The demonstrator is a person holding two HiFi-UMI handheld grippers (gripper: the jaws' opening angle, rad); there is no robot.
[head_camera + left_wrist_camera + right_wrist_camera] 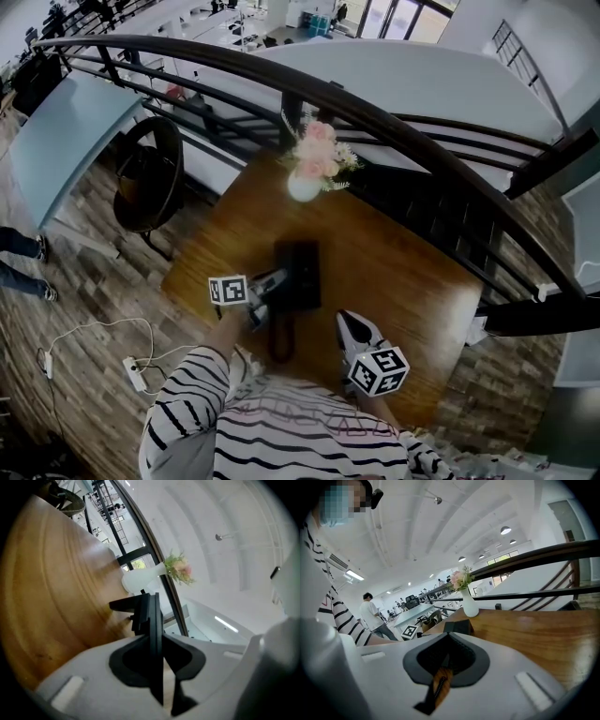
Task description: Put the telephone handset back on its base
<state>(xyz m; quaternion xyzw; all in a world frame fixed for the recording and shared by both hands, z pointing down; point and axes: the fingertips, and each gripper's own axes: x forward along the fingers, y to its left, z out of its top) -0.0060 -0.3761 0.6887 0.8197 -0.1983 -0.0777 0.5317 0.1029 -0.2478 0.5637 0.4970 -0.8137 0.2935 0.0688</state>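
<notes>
The black telephone base (300,270) sits mid-table on the brown wooden table (403,281). The black handset (281,336) reaches from the base's near side toward me. My left gripper (269,302) is at the handset's upper end. In the left gripper view a thin black part of the handset (153,620) stands edge-on between the closed jaws, with the base (125,604) just beyond. My right gripper (354,328) hovers to the right of the handset, jaws together and holding nothing. The right gripper view shows the base (457,626) ahead.
A white vase of pink flowers (309,169) stands at the table's far edge, against a dark curved railing (394,117). A black office chair (150,178) is on the left. A power strip and cable (136,373) lie on the floor. A person (372,613) stands far off.
</notes>
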